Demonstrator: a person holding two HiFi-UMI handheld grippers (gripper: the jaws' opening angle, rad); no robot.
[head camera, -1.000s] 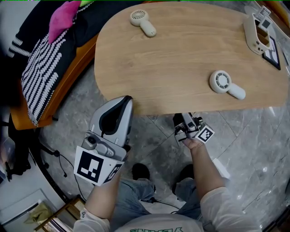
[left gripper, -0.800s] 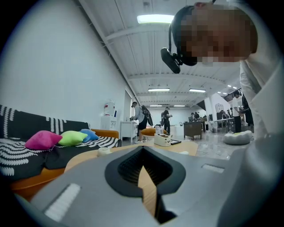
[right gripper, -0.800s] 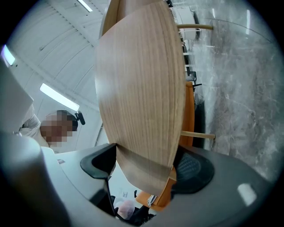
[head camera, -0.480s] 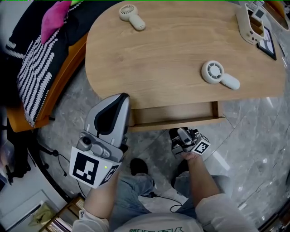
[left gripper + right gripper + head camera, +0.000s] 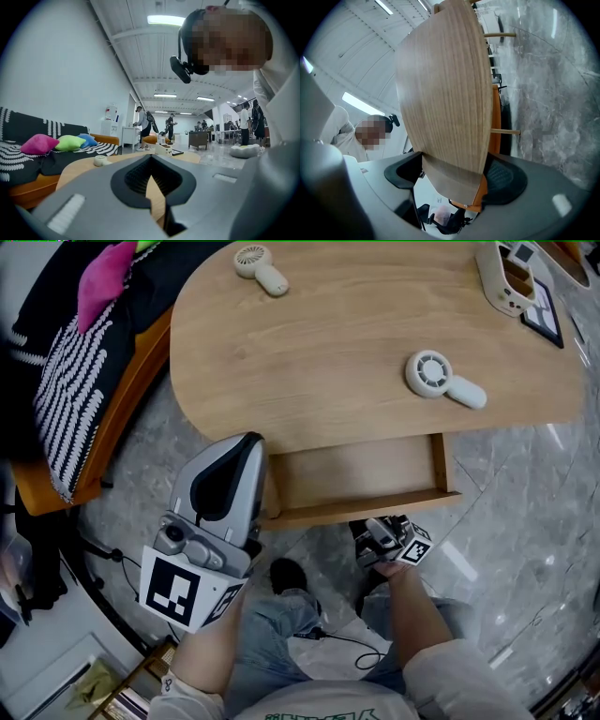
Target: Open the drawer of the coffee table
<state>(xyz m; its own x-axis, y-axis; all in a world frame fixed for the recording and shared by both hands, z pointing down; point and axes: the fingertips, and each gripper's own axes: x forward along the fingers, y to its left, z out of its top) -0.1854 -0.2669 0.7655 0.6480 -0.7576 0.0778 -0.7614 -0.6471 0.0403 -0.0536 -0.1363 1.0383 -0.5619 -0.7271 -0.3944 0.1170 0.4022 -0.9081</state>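
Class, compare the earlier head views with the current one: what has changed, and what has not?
The drawer slid out from under the tabletop toward the person, pulled by the right gripper, which stays clamped on its front panel. The left gripper stayed at the table's edge, and both handheld fans lie where they were.

A grey marble floor [image 5: 525,521] meets an orange sofa [image 5: 127,404] draped with a striped blanket [image 5: 70,381].

The light wooden drawer [image 5: 356,474] stands pulled out beneath the coffee table [image 5: 356,343].
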